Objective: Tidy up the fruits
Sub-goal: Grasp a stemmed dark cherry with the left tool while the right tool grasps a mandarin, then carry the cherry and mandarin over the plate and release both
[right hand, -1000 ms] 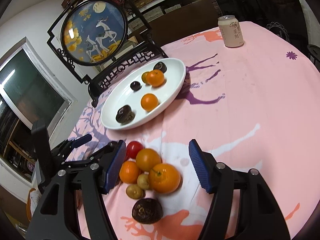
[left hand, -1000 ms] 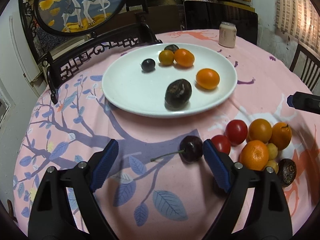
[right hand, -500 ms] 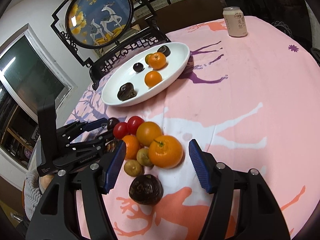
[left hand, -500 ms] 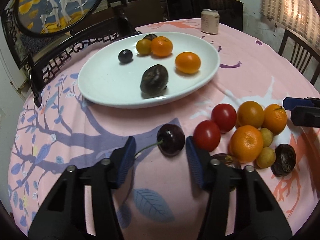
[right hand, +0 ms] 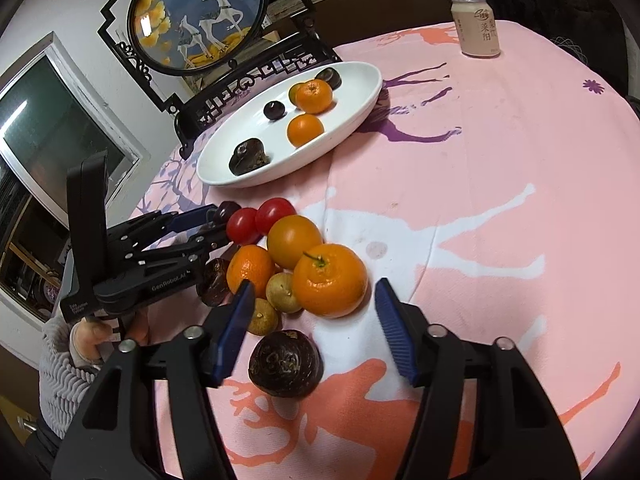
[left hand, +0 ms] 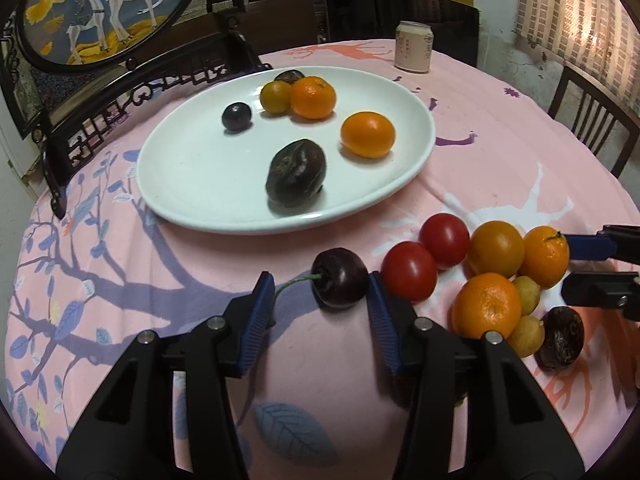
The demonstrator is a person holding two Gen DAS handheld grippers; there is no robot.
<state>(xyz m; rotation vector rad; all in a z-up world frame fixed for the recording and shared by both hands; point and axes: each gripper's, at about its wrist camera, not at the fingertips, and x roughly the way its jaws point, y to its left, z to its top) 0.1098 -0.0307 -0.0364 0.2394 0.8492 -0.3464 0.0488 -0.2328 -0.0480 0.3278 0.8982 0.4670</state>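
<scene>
A dark cherry with a green stem lies on the pink cloth between the blue pads of my left gripper. The jaws stand open; the right pad is close to the cherry. The white plate behind it holds a dark passion fruit, oranges and a small dark fruit. A pile of tomatoes, oranges and small fruits lies to the right. My right gripper is open around the large orange, above a passion fruit. The left gripper also shows in the right wrist view.
A drink can stands at the far side of the round table. A black carved stand with a round deer picture rises behind the plate. A wooden chair is at the right. The table edge curves at left.
My left gripper has moved forward and narrowed around the cherry. My right gripper has come closer to the fruit pile, with the large orange now between its pads.
</scene>
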